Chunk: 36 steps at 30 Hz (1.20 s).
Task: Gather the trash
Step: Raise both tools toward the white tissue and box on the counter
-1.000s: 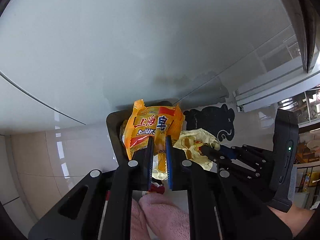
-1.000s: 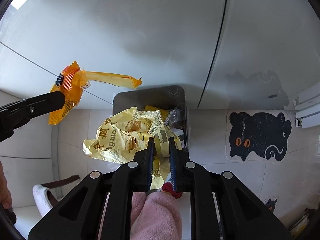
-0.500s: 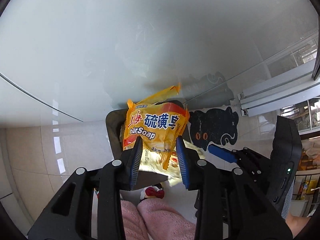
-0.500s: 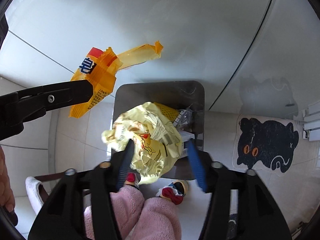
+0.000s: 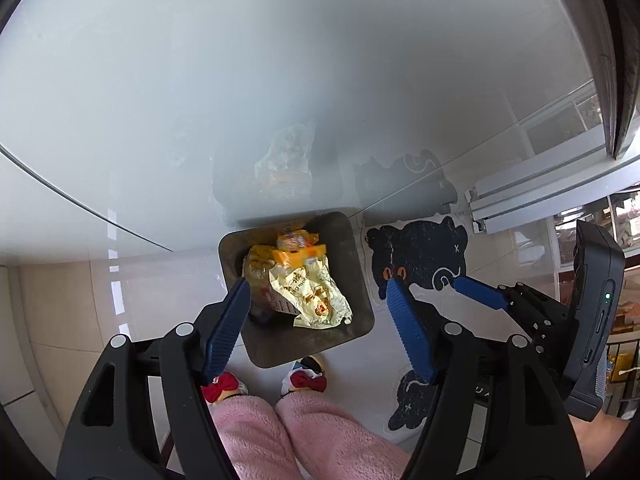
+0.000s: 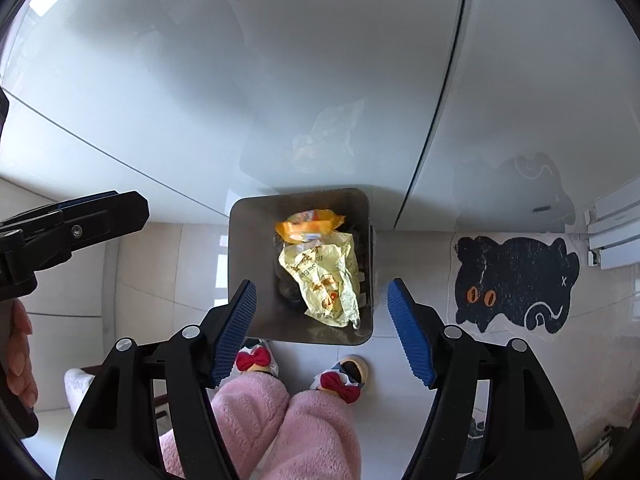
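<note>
A dark square trash bin [image 5: 360, 280] [image 6: 240, 264] stands on the tiled floor against a white wall. Inside it lie a crumpled pale yellow wrapper [image 5: 316, 292] [image 6: 332, 280] and an orange soap wrapper [image 5: 298, 250] [image 6: 308, 226] behind it, on top of other trash. My left gripper [image 5: 320, 320] is open and empty above the bin. My right gripper [image 6: 322, 320] is open and empty above the bin too. The right gripper's blue fingers [image 5: 480, 294] show at the right of the left wrist view; the left gripper [image 6: 80, 220] shows at the left of the right wrist view.
A black cat-shaped mat [image 5: 420, 252] [image 6: 516, 280] lies on the floor right of the bin. The person's pink trouser legs [image 6: 288, 420] and bow slippers [image 6: 260, 360] stand just in front of the bin. A sliding door track [image 5: 540, 192] is at the right.
Both grippers opened wide. The orange soap wrapper fell from the left gripper and the yellow wrapper from the right gripper; both now lie in the bin.
</note>
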{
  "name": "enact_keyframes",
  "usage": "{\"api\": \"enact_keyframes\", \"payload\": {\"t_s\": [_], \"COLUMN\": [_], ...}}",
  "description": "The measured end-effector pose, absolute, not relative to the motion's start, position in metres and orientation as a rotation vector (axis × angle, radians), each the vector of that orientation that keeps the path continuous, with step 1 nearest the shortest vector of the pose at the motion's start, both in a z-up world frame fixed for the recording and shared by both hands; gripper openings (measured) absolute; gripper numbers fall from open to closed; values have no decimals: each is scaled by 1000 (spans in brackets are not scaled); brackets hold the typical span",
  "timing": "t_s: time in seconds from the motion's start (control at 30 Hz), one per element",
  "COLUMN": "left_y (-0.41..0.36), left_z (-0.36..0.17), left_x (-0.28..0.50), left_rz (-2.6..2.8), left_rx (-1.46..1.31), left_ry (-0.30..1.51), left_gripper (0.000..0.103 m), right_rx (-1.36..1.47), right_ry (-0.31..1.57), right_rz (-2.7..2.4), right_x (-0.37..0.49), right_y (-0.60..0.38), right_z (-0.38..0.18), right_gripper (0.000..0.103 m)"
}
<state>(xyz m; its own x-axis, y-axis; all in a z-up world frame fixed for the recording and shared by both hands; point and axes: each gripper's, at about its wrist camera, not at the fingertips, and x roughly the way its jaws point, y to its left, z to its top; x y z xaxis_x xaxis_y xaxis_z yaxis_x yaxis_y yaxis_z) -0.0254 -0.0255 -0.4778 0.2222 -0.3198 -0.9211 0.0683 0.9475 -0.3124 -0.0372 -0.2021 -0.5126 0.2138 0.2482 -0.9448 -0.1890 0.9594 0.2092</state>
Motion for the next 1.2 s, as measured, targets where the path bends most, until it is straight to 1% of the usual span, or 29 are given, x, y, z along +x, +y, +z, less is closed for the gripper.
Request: {"api": "enact_keyframes", "payload": {"t_s": [0.13, 0.2, 0.37, 0.67, 0.77, 0.8, 0.93, 1.0, 1.03, 1.2], "left_y": [-16, -12, -2, 14, 20, 21, 26, 25, 24, 19], "left_z": [-443, -421, -364, -281, -256, -247, -225, -215, -211, -195], "left_x": [-31, -36, -43, -43, -41, -38, -20, -6, 2, 45], "left_rz": [-264, -265, -278, -307, -312, -314, -320, -317, -315, -319], "left_rx": [-236, -228, -190, -167, -170, -170, -159, -142, -133, -103], "left_ry": [1288, 1261, 1181, 1042, 988, 970, 915, 896, 888, 866], "left_gripper": [74, 77, 81, 83, 86, 88, 89, 89, 90, 90], "right_rx": [68, 84, 110, 162, 187, 191, 207, 208, 205, 143], "right_ry": [1289, 1258, 1161, 998, 929, 908, 847, 824, 816, 794], "right_rz": [290, 286, 281, 266, 260, 258, 254, 256, 258, 287], "right_x": [-40, -41, -42, -42, -38, -34, -7, 10, 20, 74], "right_y": [-212, -219, -230, -244, -250, -250, -253, -251, -248, -226], "right_z": [-477, -455, -392, -304, -273, -263, -230, -214, -206, -177], "right_gripper": [70, 72, 75, 77, 83, 84, 86, 93, 94, 95]}}
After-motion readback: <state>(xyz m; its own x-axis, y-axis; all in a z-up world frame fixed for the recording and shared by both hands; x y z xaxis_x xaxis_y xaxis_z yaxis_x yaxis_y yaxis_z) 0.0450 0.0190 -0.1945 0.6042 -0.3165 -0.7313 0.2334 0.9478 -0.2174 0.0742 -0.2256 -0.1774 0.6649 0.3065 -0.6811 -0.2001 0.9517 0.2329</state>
